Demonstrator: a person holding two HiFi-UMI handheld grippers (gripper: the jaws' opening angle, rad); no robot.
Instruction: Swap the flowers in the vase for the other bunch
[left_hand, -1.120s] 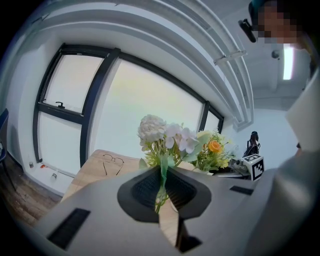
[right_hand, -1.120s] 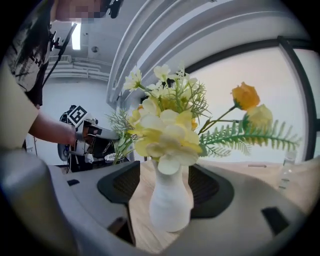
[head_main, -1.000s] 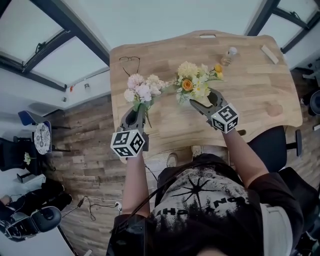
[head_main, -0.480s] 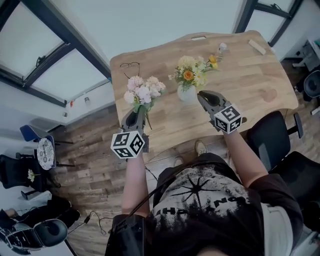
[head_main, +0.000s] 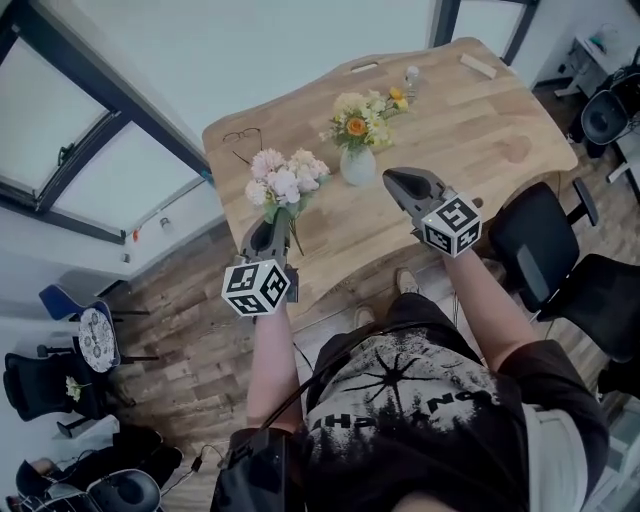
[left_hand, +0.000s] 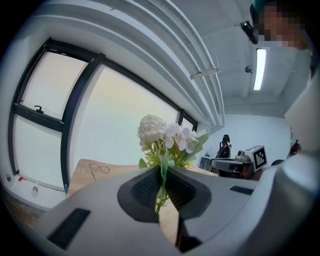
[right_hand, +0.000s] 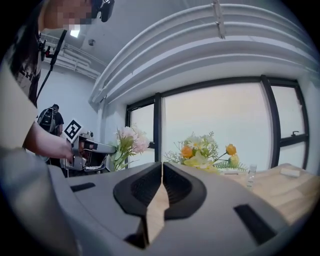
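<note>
Our left gripper (head_main: 272, 228) clamps the stems of the pink-and-white bunch (head_main: 285, 183), held upright over the near edge of the wooden table (head_main: 470, 130), while the yellow-and-orange bunch (head_main: 360, 118) stands in the white vase (head_main: 358, 166) at mid-table, near our right gripper (head_main: 392, 180), whose jaws are pressed together with nothing between them.

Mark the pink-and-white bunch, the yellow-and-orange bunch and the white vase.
Pink-and-white flower bunch (head_main: 284, 181): head view, its blooms.
Yellow-and-orange flower bunch (head_main: 355, 126): head view, orange bloom.
Round white vase (head_main: 358, 168): head view, its belly.
</note>
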